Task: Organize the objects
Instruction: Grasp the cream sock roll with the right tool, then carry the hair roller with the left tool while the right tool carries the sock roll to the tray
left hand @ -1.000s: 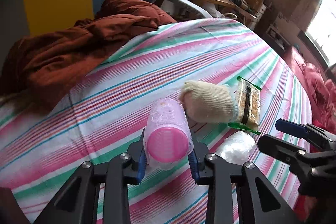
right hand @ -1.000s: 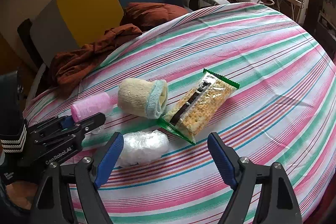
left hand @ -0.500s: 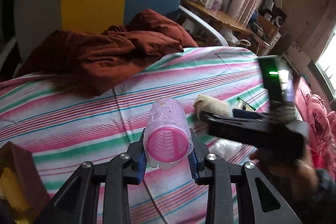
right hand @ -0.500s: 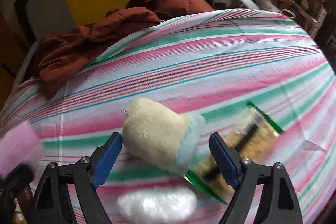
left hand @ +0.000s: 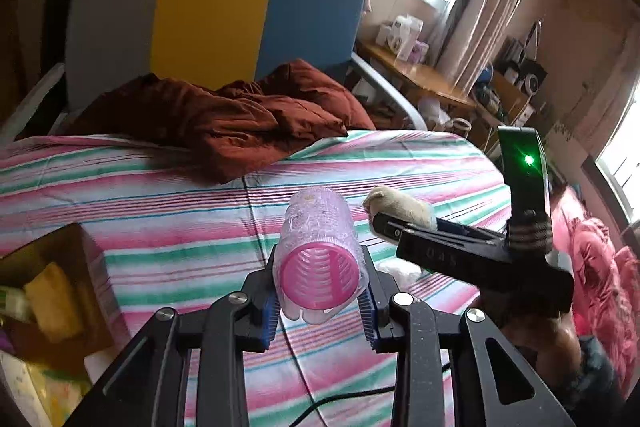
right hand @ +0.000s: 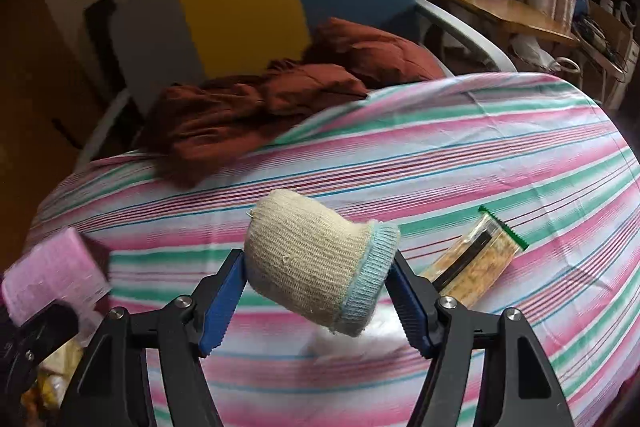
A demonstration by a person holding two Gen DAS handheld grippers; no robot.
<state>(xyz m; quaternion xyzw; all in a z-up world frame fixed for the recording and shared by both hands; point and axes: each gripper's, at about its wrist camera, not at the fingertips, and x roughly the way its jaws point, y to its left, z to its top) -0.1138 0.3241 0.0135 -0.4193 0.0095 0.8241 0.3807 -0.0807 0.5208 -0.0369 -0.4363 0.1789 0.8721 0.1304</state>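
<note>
My left gripper (left hand: 320,303) is shut on a pink hair roller (left hand: 316,255) wrapped in clear plastic and holds it above the striped bedspread (left hand: 160,211). My right gripper (right hand: 318,291) has its jaws closing on a rolled cream sock (right hand: 316,259) with a pale blue cuff. Both blue pads press on the sock's sides. The sock (left hand: 404,207) also shows in the left wrist view, at the tip of the right gripper. A cracker packet (right hand: 476,259) lies on the bedspread to the right. A blurred white plastic bundle (right hand: 360,343) lies under the sock.
A rumpled rust-brown blanket (left hand: 224,115) lies at the far side of the bed, before a grey, yellow and blue headboard (left hand: 212,11). An open brown box (left hand: 80,255) holding yellow items stands at the left edge. A cluttered wooden desk (left hand: 420,75) is behind on the right.
The left gripper has risen and swung left with the roller, bringing the brown box into view. The right gripper moved forward from over the plastic bundle and closed around the sock.
</note>
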